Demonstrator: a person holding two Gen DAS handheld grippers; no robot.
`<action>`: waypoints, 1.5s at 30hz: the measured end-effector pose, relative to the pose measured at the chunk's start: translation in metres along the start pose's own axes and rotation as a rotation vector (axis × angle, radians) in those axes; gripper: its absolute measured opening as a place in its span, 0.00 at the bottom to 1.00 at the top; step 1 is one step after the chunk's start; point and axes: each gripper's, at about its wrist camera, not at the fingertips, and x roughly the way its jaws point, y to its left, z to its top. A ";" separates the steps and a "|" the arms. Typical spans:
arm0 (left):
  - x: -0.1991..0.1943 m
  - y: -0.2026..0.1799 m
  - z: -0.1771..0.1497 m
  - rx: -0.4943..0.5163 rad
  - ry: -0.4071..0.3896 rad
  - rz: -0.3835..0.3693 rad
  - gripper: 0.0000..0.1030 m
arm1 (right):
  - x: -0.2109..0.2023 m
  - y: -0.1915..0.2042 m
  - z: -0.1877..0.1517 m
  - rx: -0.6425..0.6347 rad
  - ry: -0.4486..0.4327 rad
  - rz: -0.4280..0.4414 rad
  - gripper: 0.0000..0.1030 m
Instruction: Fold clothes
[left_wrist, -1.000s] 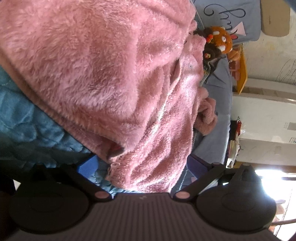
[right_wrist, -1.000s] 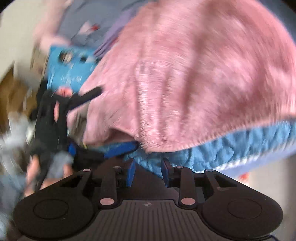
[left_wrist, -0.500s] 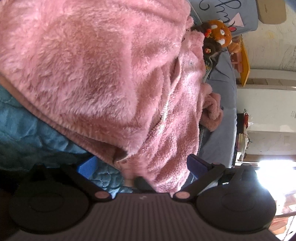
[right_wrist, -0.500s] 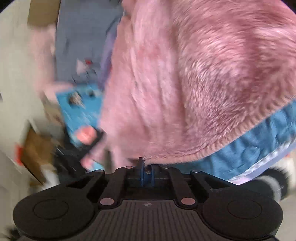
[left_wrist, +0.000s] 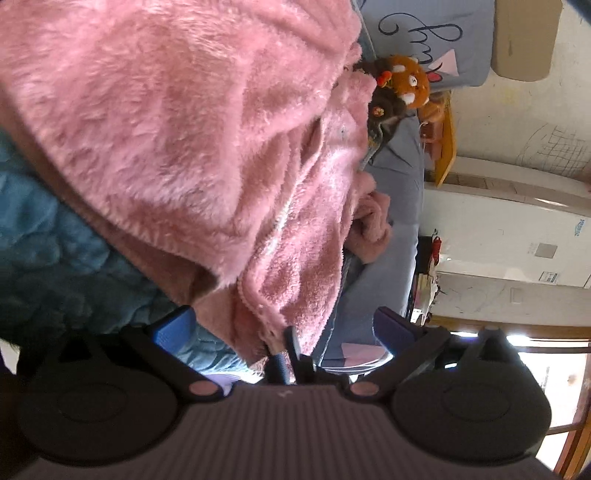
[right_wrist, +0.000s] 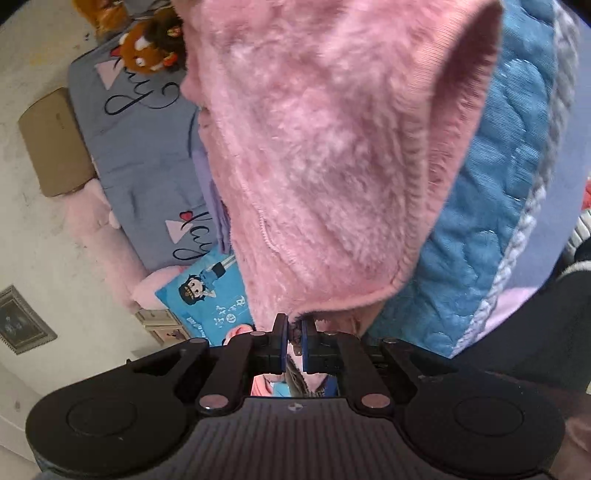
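A fluffy pink fleece garment (left_wrist: 184, 129) fills most of the left wrist view and drapes over a blue quilt (left_wrist: 55, 258). My left gripper (left_wrist: 282, 325) is open, its blue pads (left_wrist: 173, 326) wide apart, and the garment's lower hem hangs between them without touching. The dark tips of my right gripper (left_wrist: 290, 350) show at that hem. In the right wrist view the pink garment (right_wrist: 332, 147) rises above my right gripper (right_wrist: 294, 330), which is shut on the hem corner, with fleece pinched between its blue pads.
The blue quilt (right_wrist: 498, 221) lies under the garment. Behind are a grey-blue pillow with script (right_wrist: 140, 140), an orange plush toy (right_wrist: 144, 51), a blue cartoon cushion (right_wrist: 207, 295) and a cardboard box (right_wrist: 55, 144). White cabinets (left_wrist: 509, 240) stand at the right.
My right gripper closed onto the pink hem and rolled, so the garment now hangs above it. Its tips have come into sight between my left fingers, which stayed open.
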 end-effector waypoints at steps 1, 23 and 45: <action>-0.001 -0.002 -0.001 0.011 -0.003 0.001 1.00 | 0.000 -0.001 0.001 0.012 -0.001 0.005 0.07; 0.027 -0.031 0.011 0.171 0.004 0.245 1.00 | -0.008 0.004 0.002 -0.006 -0.026 0.030 0.10; -0.021 -0.136 -0.127 1.356 -0.795 0.738 1.00 | -0.017 0.006 0.005 -0.044 -0.022 0.060 0.11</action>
